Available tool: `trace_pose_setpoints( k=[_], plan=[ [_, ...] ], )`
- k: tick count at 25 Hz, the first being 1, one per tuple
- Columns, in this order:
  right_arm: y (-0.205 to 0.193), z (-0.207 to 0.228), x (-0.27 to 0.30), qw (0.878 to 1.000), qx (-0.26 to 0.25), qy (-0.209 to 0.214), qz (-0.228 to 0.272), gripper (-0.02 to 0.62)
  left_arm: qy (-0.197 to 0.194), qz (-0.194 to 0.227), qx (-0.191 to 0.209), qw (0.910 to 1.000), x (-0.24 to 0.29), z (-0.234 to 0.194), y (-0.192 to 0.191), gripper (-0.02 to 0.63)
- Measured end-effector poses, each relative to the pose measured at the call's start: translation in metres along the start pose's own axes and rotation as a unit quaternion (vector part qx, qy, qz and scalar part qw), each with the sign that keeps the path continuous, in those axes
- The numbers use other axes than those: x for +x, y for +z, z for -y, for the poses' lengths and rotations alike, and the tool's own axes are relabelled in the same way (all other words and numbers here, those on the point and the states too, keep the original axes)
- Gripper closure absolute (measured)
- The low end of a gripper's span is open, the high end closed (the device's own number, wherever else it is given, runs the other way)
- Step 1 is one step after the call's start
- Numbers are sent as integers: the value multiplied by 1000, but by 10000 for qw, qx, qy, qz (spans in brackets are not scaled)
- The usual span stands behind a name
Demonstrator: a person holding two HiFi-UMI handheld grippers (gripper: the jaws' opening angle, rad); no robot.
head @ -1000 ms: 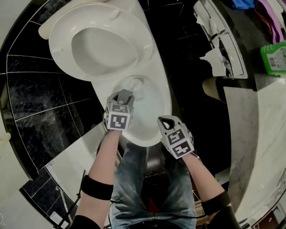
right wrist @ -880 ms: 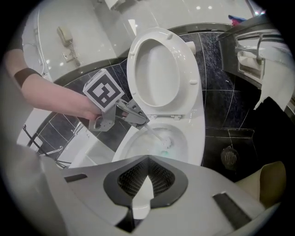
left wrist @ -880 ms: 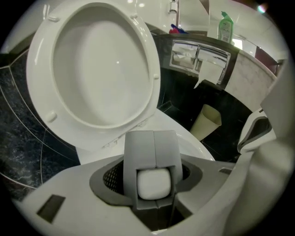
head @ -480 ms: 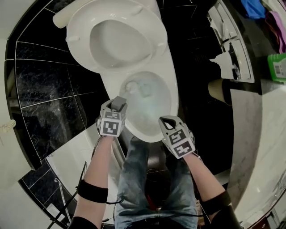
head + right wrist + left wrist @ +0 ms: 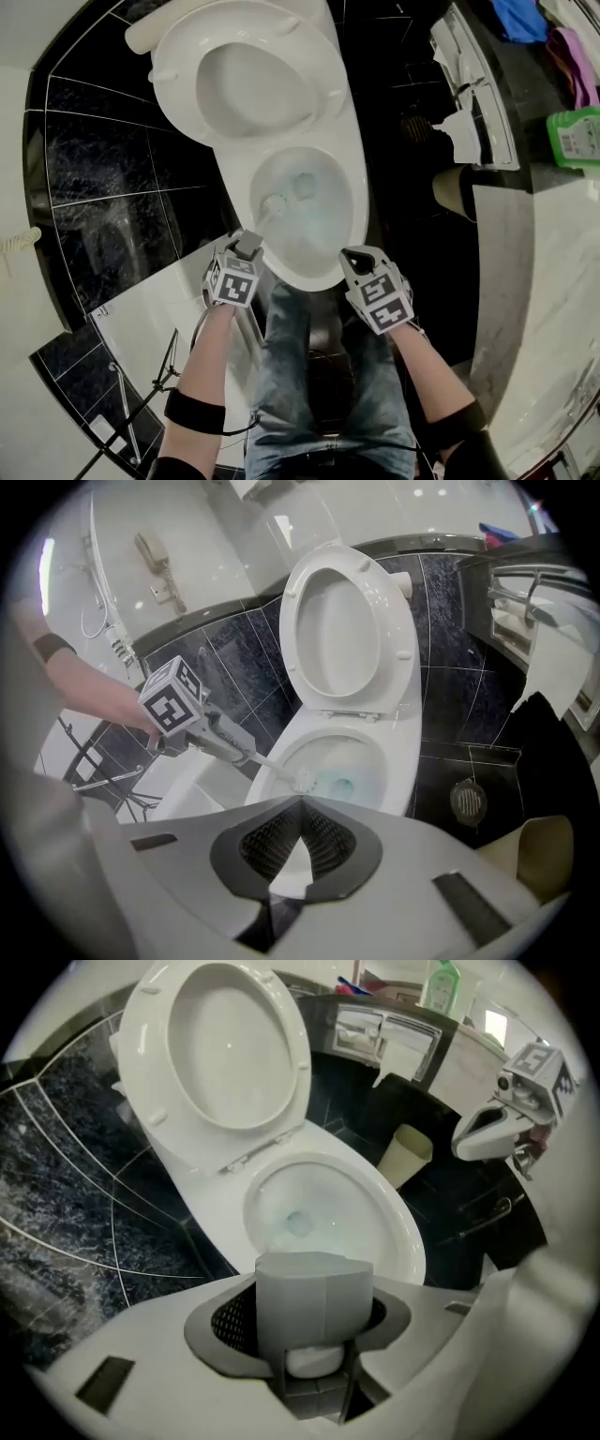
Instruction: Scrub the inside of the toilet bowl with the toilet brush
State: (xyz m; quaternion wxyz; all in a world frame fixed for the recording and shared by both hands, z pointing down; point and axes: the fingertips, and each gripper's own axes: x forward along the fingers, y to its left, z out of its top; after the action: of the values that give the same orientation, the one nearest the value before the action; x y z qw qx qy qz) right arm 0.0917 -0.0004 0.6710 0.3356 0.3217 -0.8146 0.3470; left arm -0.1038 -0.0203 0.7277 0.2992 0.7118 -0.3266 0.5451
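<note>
Left gripper (image 5: 250, 241) is clamped on the grey handle of the toilet brush (image 5: 270, 208). In its own view the handle fills the gap between the jaws, with a pad pressed on each side, so the tool is loaded and pointing steeply down.

What the next stroke turns on is this: the brush head lies just ahead of and below that gripper, inside the toilet bowl (image 5: 359, 220), close to the near-left inner wall. The water (image 5: 305, 186) lies further in, toward the middle. The brush's long axis slants from the near-left rim, where the gripper hangs, down and inward toward the drain. I judge the next move to be a sweep along that wall or across toward the water.

My left hand is the working one. The right gripper (image 5: 354, 255) hovers over the near rim on the other side, jaws together on nothing, apart from the brush.

The bowl is glossy white with bluish water at the bottom, and the seat (image 5: 173, 80) is raised. The brush has a small white bristle head on a thin pale shaft (whether the bristles actually press the porcelain, I can't tell).
</note>
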Motion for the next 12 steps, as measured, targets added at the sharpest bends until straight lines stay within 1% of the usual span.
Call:
trace_pose_setpoints(
  k=[2,4,6,8,10,12],
  plan=[
    [-1,1,-5,10000,-6,-6,17,591,-106,-219,292,9993,2,13,-9,394],
    [-2,2,-11,10000,6,-15,39,591,-213,-462,771,9957,3,26,-17,397],
    [-4,3,-17,10000,32,-31,60,591,-324,-725,1276,9886,4,40,-25,399],
    [-8,6,-23,9999,73,-55,76,591,-442,-926,1693,9802,6,56,-31,399],
    [-13,8,-29,9998,140,-84,89,591,-523,-1022,2017,9727,7,73,-33,399],
    [-18,12,-34,9997,204,-119,107,591,-572,-1058,2222,9676,10,89,-32,399]
  ],
)
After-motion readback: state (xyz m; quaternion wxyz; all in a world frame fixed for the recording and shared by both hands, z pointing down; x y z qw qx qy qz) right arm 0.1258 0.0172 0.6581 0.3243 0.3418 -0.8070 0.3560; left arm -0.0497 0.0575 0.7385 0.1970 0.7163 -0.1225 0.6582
